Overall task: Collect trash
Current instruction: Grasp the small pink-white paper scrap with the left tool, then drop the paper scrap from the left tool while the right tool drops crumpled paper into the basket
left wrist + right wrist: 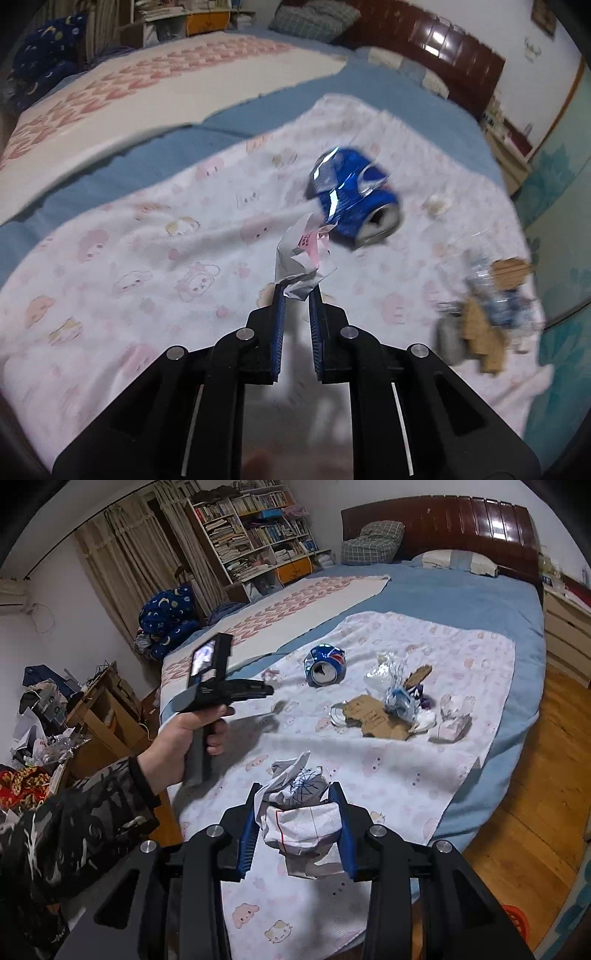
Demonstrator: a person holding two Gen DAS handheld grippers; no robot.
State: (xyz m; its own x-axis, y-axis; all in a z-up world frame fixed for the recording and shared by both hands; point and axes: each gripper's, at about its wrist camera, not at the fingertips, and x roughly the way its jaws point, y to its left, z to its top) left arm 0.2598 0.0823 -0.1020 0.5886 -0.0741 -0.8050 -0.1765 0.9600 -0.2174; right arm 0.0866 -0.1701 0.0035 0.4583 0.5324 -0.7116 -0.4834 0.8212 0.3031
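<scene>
Two grippers, each loaded: both carry crumpled trash above a bed.
Left gripper point(296, 295): blue ribbed pads nearly closed, pinching the lower edge of a creased silvery-white wrapper point(303, 258) with a pink printed patch; the wrapper stands up beyond the fingertips.
Right gripper point(298, 797): pads set wide, pressed against both sides of a crumpled paper ball point(300, 812), white with thin ruled lines and dark pen scribble.
Crushed can point(352, 197): blue and silver metal, dented, lying on its side on the cloth just beyond the wrapper; its open end faces the right wrist view point(325, 666).
Remaining pile: torn brown cardboard point(376, 716), flat and ragged-edged, under crinkled clear plastic wrap point(397, 692); a small white crumpled tissue point(453, 720) lies just beside it. In the left wrist view this pile is motion-blurred.
Printed cloth point(369, 775): white, soft, with pale pink cartoon figures; spread over a blue bedsheet point(461, 594).
Left hand point(184, 738): wrapped around the black pistol-style handle of its gripper, camouflage sleeve behind.
Surroundings: glossy dark-wood headboard point(443, 520), plank floor point(517, 812), crowded bookshelf point(251, 528).
</scene>
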